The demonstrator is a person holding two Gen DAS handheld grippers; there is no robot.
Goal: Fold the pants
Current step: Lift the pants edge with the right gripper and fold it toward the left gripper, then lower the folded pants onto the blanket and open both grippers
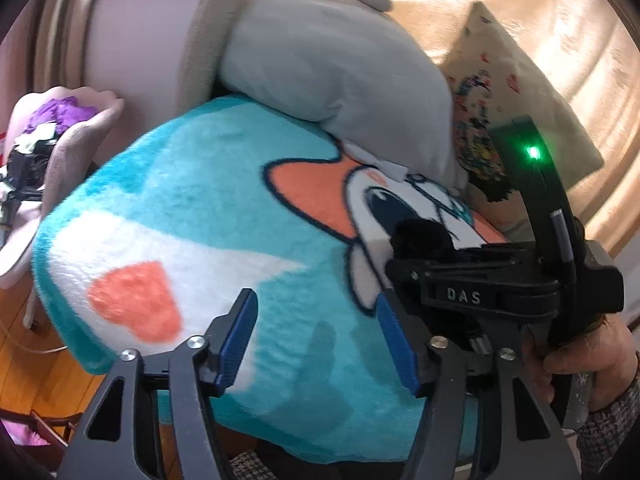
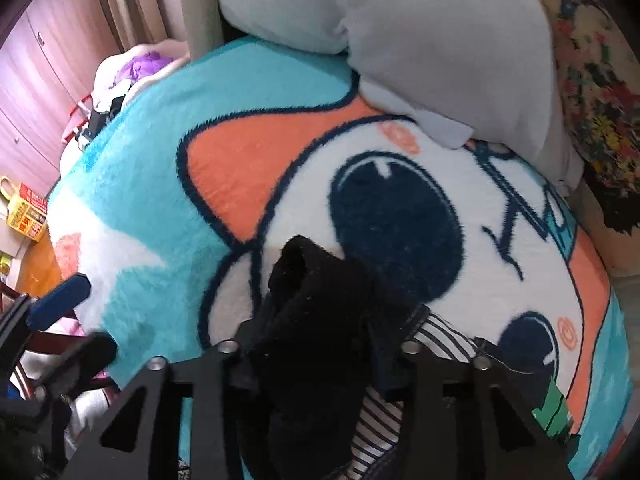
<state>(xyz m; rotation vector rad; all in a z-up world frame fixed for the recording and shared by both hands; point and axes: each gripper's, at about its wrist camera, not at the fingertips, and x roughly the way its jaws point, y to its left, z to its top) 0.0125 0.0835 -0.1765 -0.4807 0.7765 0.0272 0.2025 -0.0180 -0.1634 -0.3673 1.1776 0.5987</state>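
Note:
The pants [image 2: 320,300] are black cloth, bunched in a lump that rises between the arms of my right gripper [image 2: 320,332]. The lump hides its pads, and the jaws look shut on it. In the left wrist view the same black lump [image 1: 420,232] sits at the tip of that gripper, which a hand [image 1: 580,360] holds just over the blanket. My left gripper [image 1: 318,340] hangs open over the turquoise cartoon blanket [image 1: 180,200] with nothing between its blue pads [image 1: 240,340]. One of those pads [image 2: 60,296] shows at the left edge of the right wrist view.
A striped cloth [image 2: 400,408] lies beside the black lump. A grey pillow [image 1: 332,64] and a patterned cushion [image 1: 520,92] rest at the blanket's far side. Left of the bed are a chair piled with clothes [image 1: 60,128], wooden floor [image 1: 24,344] and a yellow box [image 2: 24,216].

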